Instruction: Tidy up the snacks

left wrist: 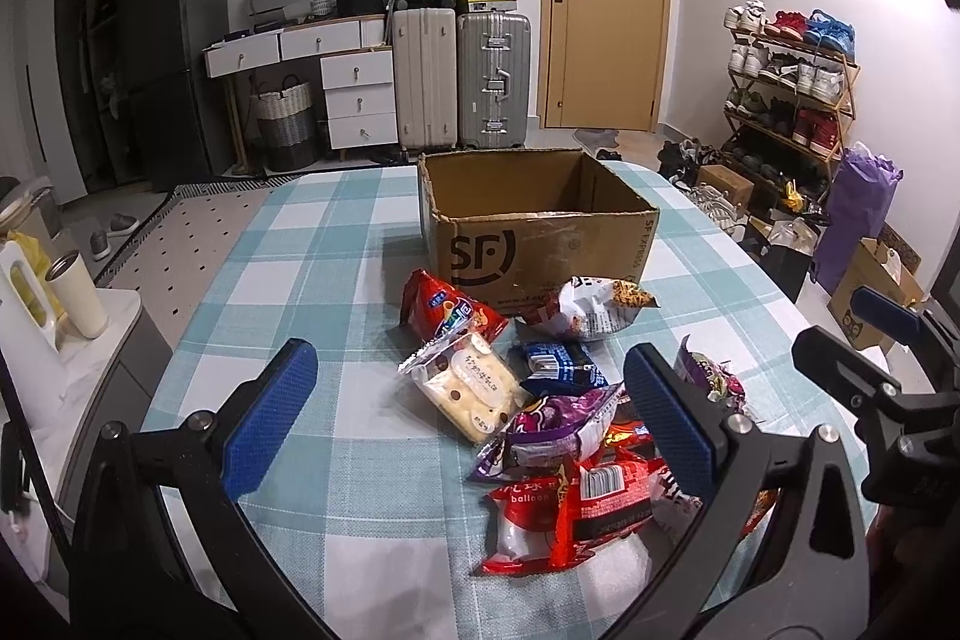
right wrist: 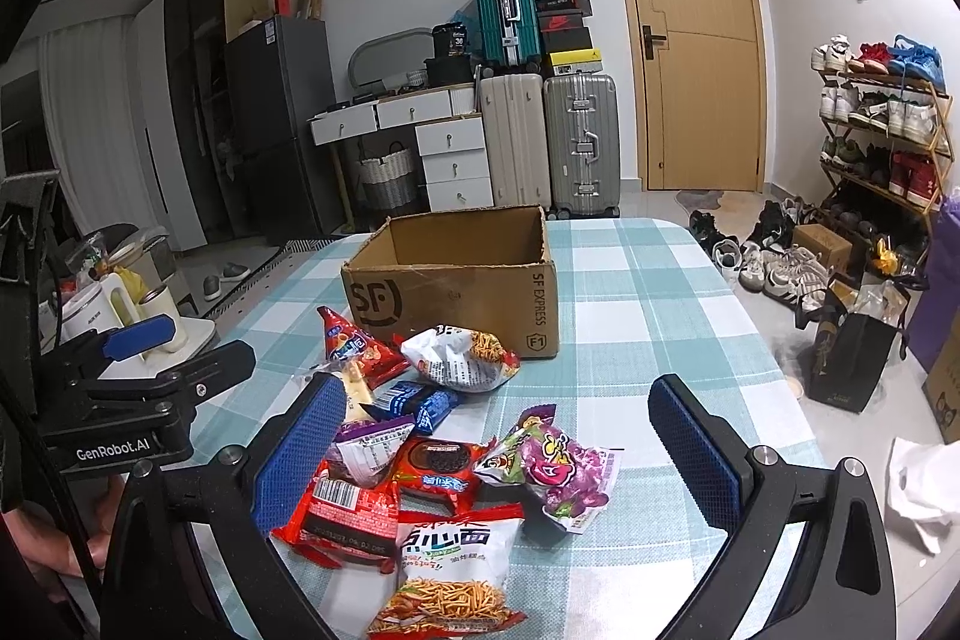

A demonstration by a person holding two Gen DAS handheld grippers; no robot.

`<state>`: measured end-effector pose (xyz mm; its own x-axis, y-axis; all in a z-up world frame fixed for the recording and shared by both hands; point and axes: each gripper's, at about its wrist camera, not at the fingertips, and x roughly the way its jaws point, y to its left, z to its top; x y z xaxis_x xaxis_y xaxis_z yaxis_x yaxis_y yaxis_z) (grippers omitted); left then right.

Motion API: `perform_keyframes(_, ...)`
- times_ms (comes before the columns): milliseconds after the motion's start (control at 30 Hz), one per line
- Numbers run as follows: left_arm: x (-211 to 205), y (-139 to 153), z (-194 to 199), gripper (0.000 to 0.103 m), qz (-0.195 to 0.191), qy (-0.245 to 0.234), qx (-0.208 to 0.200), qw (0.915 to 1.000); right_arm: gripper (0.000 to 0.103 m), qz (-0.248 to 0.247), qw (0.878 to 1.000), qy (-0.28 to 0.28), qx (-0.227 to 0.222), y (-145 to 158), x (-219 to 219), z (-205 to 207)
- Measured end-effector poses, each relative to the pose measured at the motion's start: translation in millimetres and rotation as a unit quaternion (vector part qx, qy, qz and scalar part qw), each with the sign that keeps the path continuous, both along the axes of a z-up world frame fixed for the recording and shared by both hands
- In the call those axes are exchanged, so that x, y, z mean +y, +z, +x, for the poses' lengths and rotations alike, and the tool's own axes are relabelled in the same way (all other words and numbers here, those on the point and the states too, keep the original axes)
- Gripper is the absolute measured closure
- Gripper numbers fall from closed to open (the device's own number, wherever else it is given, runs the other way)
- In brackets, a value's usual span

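Observation:
An open, empty SF cardboard box (left wrist: pixel 540 244) stands on the checked tablecloth (left wrist: pixel 336 460); it also shows in the right wrist view (right wrist: pixel 456 298). Several snack packets lie in front of it: a red triangular bag (left wrist: pixel 450 313), a cream biscuit pack (left wrist: pixel 474 388), a blue pack (left wrist: pixel 558 367), a purple bag (left wrist: pixel 552 427) and a red "balloon" pack (left wrist: pixel 576 514). The right view adds a purple-green candy bag (right wrist: pixel 558 466), a red cookie pack (right wrist: pixel 441 469) and a noodle bag (right wrist: pixel 450 574). My left gripper (left wrist: pixel 468 400) is open above the pile. My right gripper (right wrist: pixel 498 448) is open above the packets.
A white kettle and cup (left wrist: pixel 72 295) stand on a side surface left of the table. Suitcases (left wrist: pixel 462 82), drawers and a door stand behind. A shoe rack (left wrist: pixel 786 88), shoes and bags fill the floor to the right. The table edge (right wrist: pixel 774 340) runs right.

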<state>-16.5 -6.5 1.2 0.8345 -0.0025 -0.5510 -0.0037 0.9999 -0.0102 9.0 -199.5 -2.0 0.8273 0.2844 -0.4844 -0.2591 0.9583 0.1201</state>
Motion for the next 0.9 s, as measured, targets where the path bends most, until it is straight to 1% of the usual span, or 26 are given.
perform_keyframes(900,0.2,-2.9,0.8,0.001,0.001,-0.003,0.004,1.0,0.0,-0.005,1.0,-0.003,0.001,0.6,-2.3,-2.4)
